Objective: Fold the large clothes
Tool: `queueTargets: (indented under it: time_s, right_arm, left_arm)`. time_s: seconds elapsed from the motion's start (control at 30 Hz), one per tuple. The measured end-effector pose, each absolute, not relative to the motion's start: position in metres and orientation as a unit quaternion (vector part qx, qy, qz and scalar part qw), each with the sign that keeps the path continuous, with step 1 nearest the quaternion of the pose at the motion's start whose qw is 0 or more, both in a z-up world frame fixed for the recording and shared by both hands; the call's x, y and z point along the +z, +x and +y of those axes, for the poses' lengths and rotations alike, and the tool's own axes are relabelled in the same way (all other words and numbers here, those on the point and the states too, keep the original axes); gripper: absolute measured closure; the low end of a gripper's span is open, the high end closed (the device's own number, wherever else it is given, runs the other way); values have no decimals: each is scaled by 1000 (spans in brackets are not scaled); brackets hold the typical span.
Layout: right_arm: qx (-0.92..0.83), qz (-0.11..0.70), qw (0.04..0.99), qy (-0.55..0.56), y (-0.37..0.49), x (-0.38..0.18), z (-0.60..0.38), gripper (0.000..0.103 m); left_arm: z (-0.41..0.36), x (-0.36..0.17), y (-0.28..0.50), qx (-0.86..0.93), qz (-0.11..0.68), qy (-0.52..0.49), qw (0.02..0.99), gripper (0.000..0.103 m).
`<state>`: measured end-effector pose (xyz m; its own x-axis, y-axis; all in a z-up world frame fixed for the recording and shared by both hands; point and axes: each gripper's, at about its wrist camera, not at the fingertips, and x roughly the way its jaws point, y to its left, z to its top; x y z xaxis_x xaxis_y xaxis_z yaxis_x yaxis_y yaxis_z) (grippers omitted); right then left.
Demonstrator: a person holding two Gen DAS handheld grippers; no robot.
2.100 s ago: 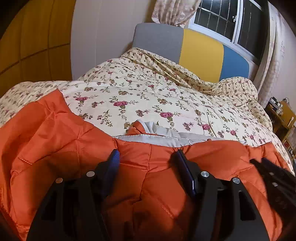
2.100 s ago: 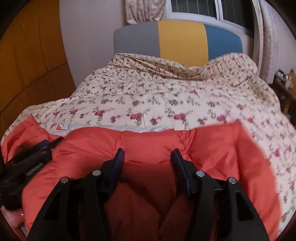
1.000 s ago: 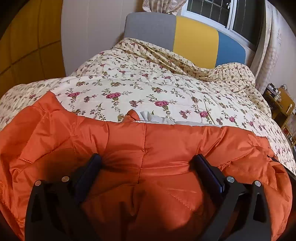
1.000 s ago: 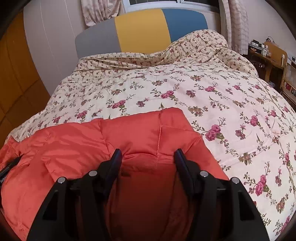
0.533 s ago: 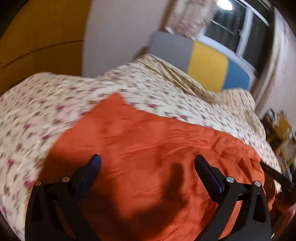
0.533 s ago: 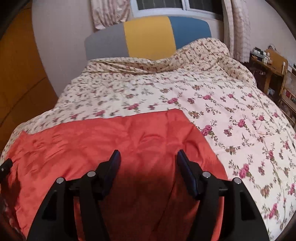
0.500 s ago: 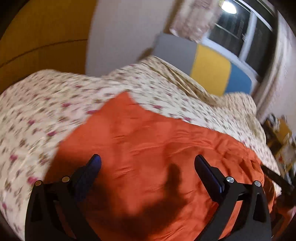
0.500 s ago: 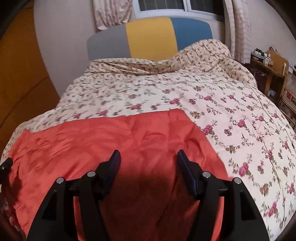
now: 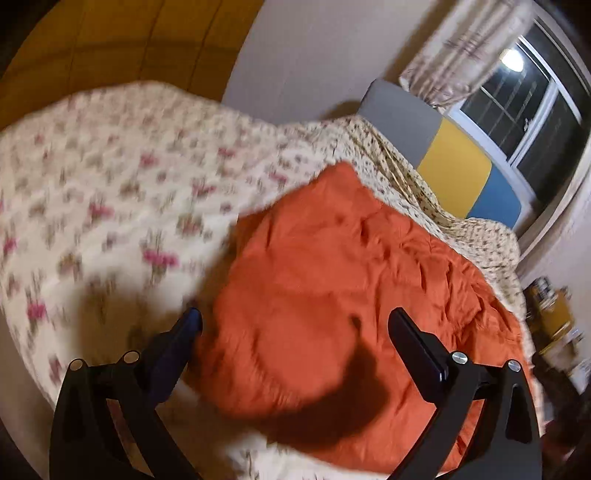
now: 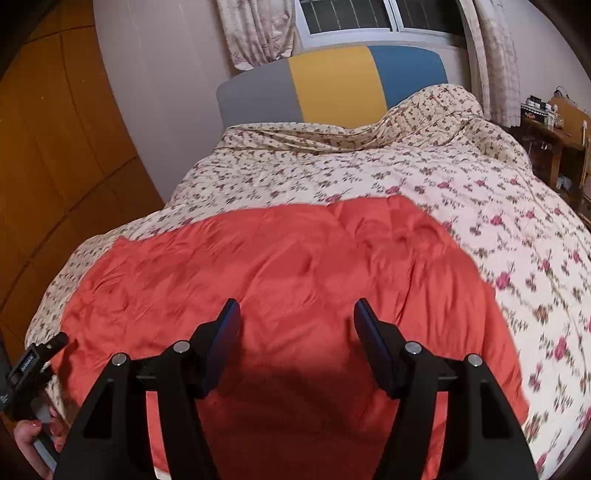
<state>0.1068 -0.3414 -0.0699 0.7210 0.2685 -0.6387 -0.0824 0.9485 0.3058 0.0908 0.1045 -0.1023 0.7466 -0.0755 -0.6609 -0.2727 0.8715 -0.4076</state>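
An orange padded jacket (image 10: 295, 273) lies flat and folded on the floral quilt (image 10: 461, 192); it also shows in the left wrist view (image 9: 332, 295). My left gripper (image 9: 295, 325) is open wide and empty, above the jacket's left edge, its left finger over the quilt. My right gripper (image 10: 295, 317) is open and empty, above the near middle of the jacket. The left gripper's body (image 10: 26, 369) and a hand show at the lower left of the right wrist view.
The bed has a grey, yellow and blue headboard (image 10: 332, 85) under a window (image 10: 351, 14) with curtains. Wooden wall panels (image 10: 55, 147) run along the left. A wooden desk with small items (image 10: 554, 122) stands to the right of the bed.
Both grippers let go of the jacket and opened; it now lies flat with the grey lining hidden. The left gripper has swung left over the quilt. Both have lifted and drawn back.
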Motion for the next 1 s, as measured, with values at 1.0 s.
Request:
queueTargets:
  time_s: [1.0]
  right_arm:
    - [170, 380, 908, 44, 73, -133, -269, 72]
  left_arm:
    - [94, -135, 17, -41, 324, -390, 861, 16]
